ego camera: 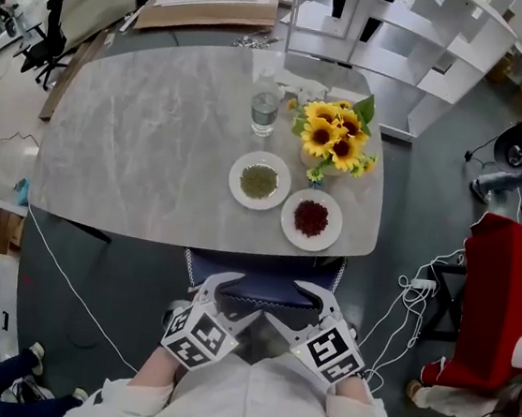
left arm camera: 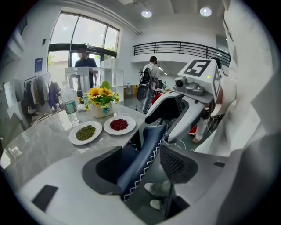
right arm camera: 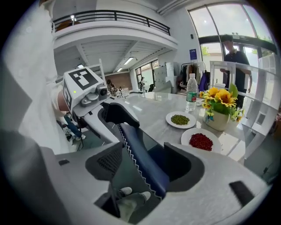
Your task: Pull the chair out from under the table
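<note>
The chair is tucked under the grey marble table (ego camera: 156, 143); only the top of its dark blue backrest (ego camera: 260, 290), with white zigzag stitching, shows at the near edge. My left gripper (ego camera: 231, 298) is over the backrest's left part and my right gripper (ego camera: 298, 307) over its right part, their tips pointing toward each other. In the left gripper view the backrest (left arm camera: 142, 151) runs between the open jaws of the left gripper (left arm camera: 138, 162), with a gap beside it. The right gripper view shows the backrest (right arm camera: 140, 154) between the open jaws of the right gripper (right arm camera: 142, 165) in the same way.
On the table stand a plate of green grains (ego camera: 259, 181), a plate of red bits (ego camera: 311, 218), a vase of sunflowers (ego camera: 336, 135) and a water bottle (ego camera: 265, 109). White cables (ego camera: 399, 314) and a red object (ego camera: 505, 299) lie on the floor to the right. White shelving (ego camera: 423, 43) stands behind.
</note>
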`<action>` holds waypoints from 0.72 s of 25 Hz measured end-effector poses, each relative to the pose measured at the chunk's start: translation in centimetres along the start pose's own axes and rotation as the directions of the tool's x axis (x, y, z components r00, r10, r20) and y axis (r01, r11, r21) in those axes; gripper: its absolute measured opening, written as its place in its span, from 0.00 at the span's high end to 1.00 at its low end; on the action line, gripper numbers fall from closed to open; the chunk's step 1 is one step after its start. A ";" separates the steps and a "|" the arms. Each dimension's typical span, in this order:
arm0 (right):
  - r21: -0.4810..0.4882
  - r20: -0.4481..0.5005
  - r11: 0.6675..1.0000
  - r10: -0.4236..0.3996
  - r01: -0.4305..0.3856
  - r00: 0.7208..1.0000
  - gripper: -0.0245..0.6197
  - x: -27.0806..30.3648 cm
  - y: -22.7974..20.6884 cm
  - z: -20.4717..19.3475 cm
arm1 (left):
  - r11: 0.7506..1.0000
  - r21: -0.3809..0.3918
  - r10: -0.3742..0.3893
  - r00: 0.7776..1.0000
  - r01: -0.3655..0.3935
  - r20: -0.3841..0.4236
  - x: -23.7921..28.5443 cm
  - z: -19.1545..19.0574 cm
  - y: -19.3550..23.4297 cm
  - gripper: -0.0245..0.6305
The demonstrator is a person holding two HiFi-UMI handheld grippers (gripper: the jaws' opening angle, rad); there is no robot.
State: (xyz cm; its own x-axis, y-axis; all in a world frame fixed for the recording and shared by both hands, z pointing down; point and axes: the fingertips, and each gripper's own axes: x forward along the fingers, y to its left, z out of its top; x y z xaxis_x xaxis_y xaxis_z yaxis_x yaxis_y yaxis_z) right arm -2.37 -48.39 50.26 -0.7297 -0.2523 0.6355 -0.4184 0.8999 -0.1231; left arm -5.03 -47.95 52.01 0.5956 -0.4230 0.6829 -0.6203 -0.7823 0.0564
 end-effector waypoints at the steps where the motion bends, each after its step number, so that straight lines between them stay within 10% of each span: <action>1: -0.013 -0.012 1.000 -0.004 0.004 1.000 0.56 0.1 -0.1 -0.3 | 1.000 0.017 0.000 1.000 0.001 -0.019 0.2 -0.3 0.1 0.55; 18: -0.271 -0.220 0.962 -0.049 -0.013 0.974 0.53 2.0 -0.7 -4.0 | 0.964 0.266 0.049 0.970 0.017 -0.236 1.7 -3.4 0.1 0.53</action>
State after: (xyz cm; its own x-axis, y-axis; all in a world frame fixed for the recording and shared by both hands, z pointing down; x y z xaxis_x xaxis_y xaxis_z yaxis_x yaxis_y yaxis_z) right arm -1.41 -48.17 54.67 -0.5715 -0.2114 0.7929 -0.2464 0.9659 0.0800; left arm -5.80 -47.18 55.62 0.4272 -0.3403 0.8377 -0.4518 -0.8828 -0.1283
